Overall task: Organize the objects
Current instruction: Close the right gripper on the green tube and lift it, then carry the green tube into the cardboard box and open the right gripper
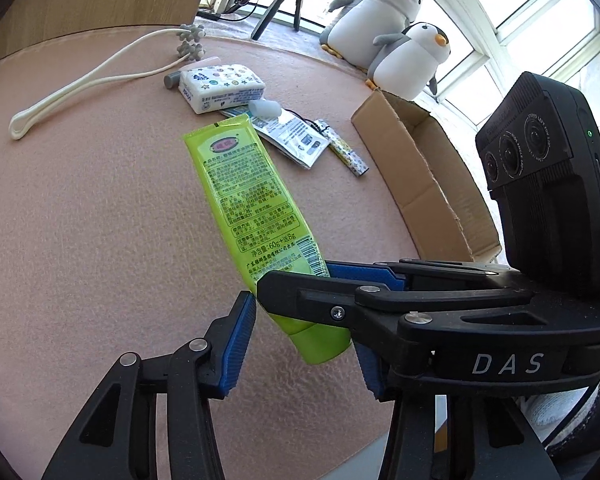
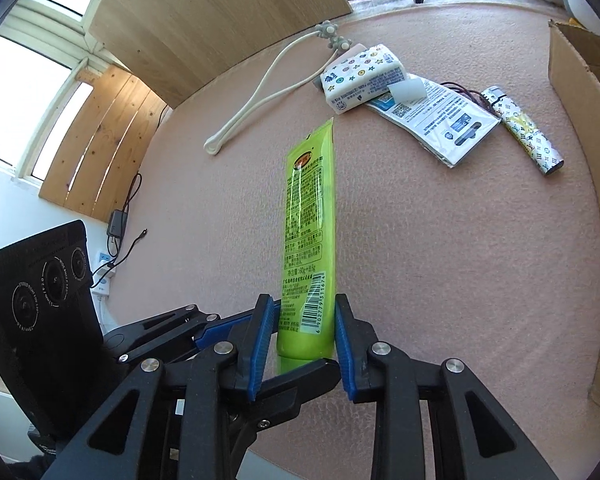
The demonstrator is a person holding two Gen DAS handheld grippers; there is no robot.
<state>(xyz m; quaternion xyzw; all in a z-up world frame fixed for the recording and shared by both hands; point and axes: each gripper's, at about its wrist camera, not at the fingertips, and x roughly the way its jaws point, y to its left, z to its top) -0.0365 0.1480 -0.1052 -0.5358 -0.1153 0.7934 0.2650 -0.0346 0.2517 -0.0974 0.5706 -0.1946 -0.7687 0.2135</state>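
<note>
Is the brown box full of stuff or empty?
Mostly empty, as far as I can see. The left wrist view shows the cardboard box open, with only bare cardboard inside; its far end is hidden.

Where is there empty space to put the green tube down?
Bare pink mat lies between the green tube and the cardboard box, and left of the tube. It's crowded by the tissue pack, leaflet and lighter.
</note>
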